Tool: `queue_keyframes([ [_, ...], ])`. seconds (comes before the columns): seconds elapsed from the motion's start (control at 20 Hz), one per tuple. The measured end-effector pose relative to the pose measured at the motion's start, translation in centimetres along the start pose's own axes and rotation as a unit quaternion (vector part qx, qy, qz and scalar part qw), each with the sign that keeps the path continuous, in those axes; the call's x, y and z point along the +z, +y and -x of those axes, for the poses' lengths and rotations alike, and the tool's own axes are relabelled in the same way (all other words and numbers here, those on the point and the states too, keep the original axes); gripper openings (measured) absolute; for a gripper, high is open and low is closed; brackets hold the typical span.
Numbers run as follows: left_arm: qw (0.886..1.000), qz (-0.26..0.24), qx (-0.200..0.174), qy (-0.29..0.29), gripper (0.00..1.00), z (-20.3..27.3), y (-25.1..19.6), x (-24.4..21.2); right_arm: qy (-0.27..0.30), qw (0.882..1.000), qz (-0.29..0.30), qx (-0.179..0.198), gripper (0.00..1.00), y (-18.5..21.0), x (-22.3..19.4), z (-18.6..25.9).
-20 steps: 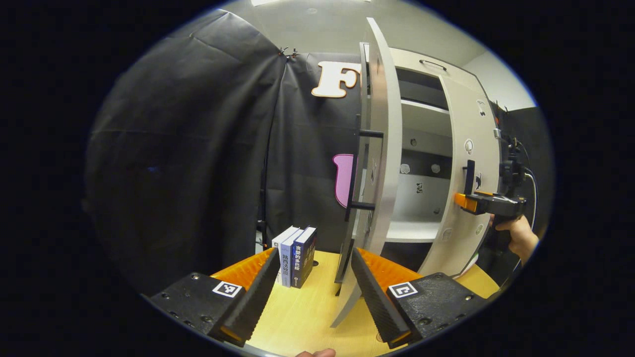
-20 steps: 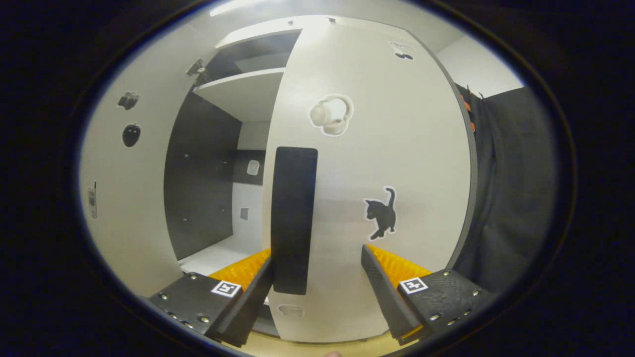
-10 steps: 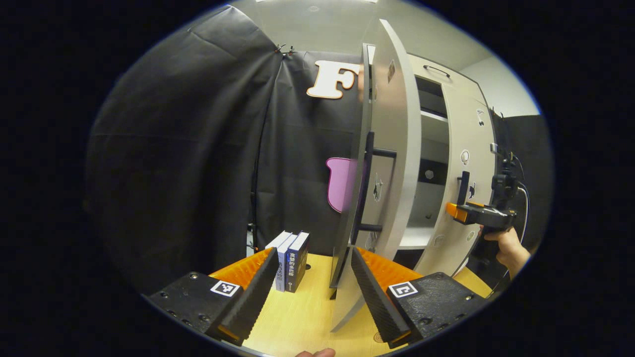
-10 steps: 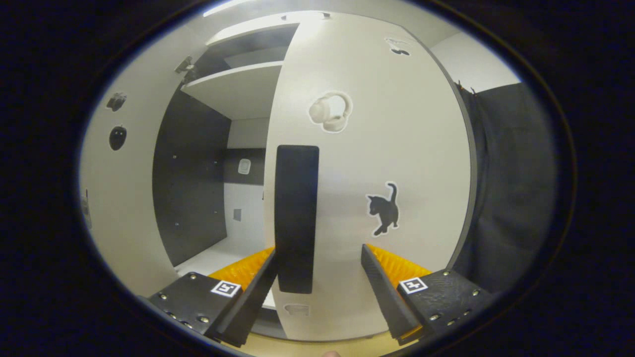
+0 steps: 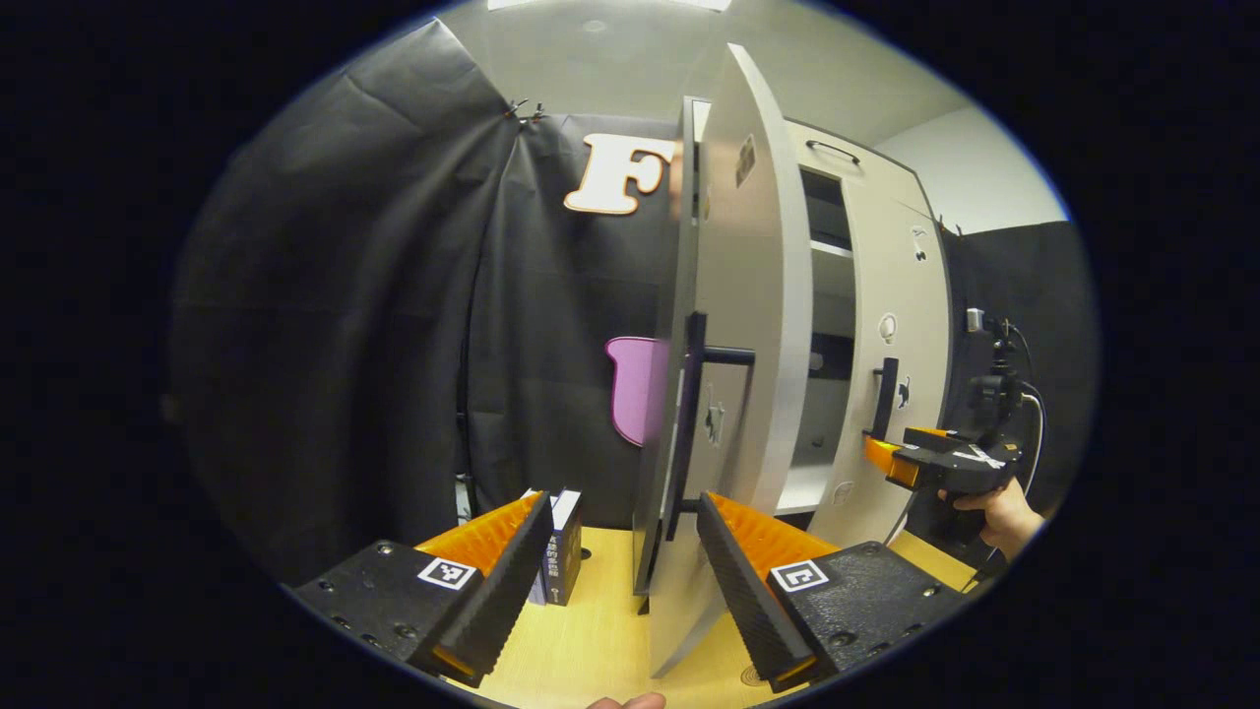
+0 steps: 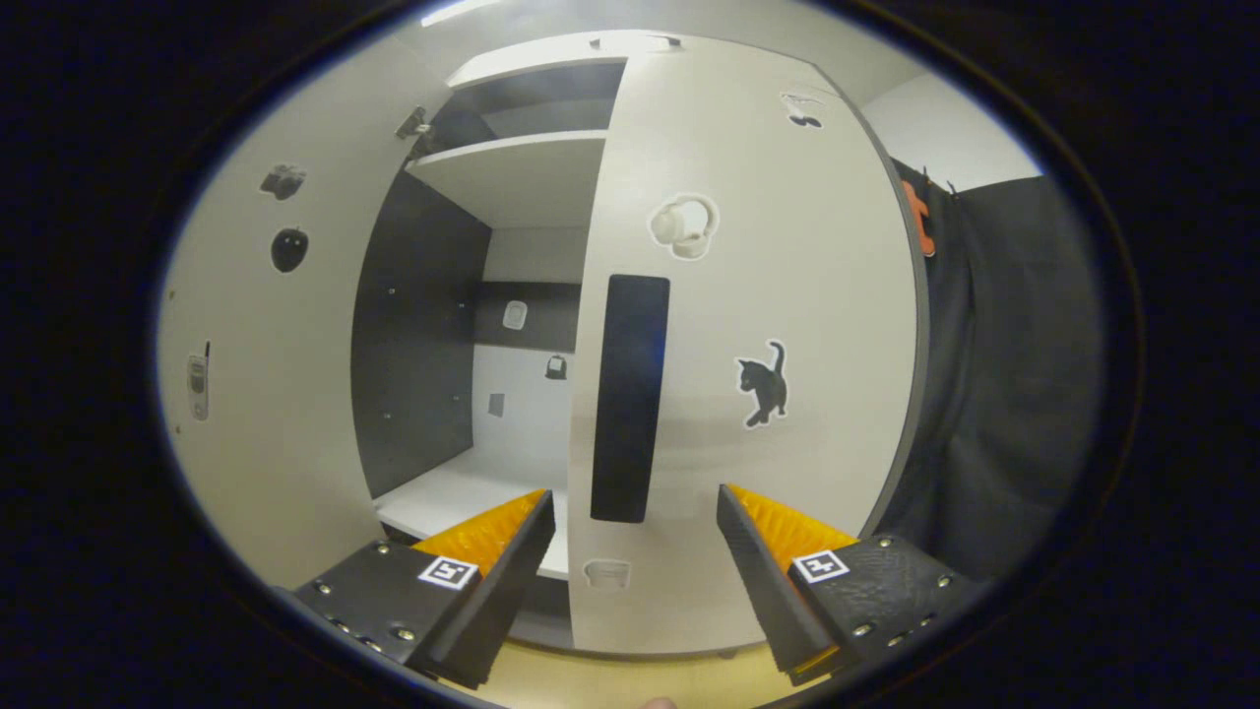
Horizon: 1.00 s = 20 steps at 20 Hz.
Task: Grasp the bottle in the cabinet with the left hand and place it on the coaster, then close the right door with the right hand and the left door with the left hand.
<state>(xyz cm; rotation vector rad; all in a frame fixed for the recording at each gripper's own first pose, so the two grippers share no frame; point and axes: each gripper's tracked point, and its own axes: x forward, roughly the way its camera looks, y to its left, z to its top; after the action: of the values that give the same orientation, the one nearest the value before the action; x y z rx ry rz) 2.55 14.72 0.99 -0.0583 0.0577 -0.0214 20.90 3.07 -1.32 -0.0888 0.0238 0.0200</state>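
In the left gripper view the white left door [image 5: 743, 325] stands edge-on and ajar, its black handle [image 5: 689, 423] just beyond my fingers. My left gripper [image 5: 620, 581] is open, and the door's lower edge lies between its fingers, close to the right one. Farther right, a hand [image 5: 994, 502] holds my right gripper [image 5: 881, 461] just in front of the right door [image 5: 906, 325]. In the right gripper view the right door [image 6: 787, 295] stands almost closed, its black handle [image 6: 628, 394] a little beyond my open right gripper [image 6: 635, 581]. Nothing is between those fingers.
Several books [image 5: 556, 551] stand upright on the wooden table [image 5: 591, 630] left of the cabinet. The cabinet's inside [image 6: 512, 394] shows a lower shelf [image 6: 472, 492] and an upper shelf [image 6: 512, 167]. The left door's inner face [image 6: 256, 394] stands at left.
The right door has swung further toward closed, and the right gripper has drawn back from its handle. My left gripper has shifted toward the left door, whose edge and handle now sit nearer its fingers.
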Motion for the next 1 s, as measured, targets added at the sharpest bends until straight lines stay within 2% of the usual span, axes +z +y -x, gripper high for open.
queue_keyframes([
  [0.15, 1.000, -0.022, -0.004, -0.001, 0.92, -0.4, 0.0, 0.0, 0.006, 1.000, -0.005, 0.001, 1.00, -0.7, -0.6, 1.5],
  [0.65, 0.998, -0.017, -0.063, 0.006, 0.92, -1.2, -5.4, -0.3, 0.015, 0.999, -0.033, -0.007, 1.00, -4.3, -2.1, 7.3],
  [0.85, 0.997, -0.011, -0.077, 0.009, 0.92, -1.8, -7.4, -0.6, 0.019, 0.999, -0.041, -0.009, 0.98, -5.4, -2.2, 8.5],
  [1.0, 0.997, -0.013, -0.080, 0.011, 0.92, -2.5, -8.3, -1.0, 0.020, 0.999, -0.040, -0.013, 1.00, -6.4, -2.4, 9.2],
])
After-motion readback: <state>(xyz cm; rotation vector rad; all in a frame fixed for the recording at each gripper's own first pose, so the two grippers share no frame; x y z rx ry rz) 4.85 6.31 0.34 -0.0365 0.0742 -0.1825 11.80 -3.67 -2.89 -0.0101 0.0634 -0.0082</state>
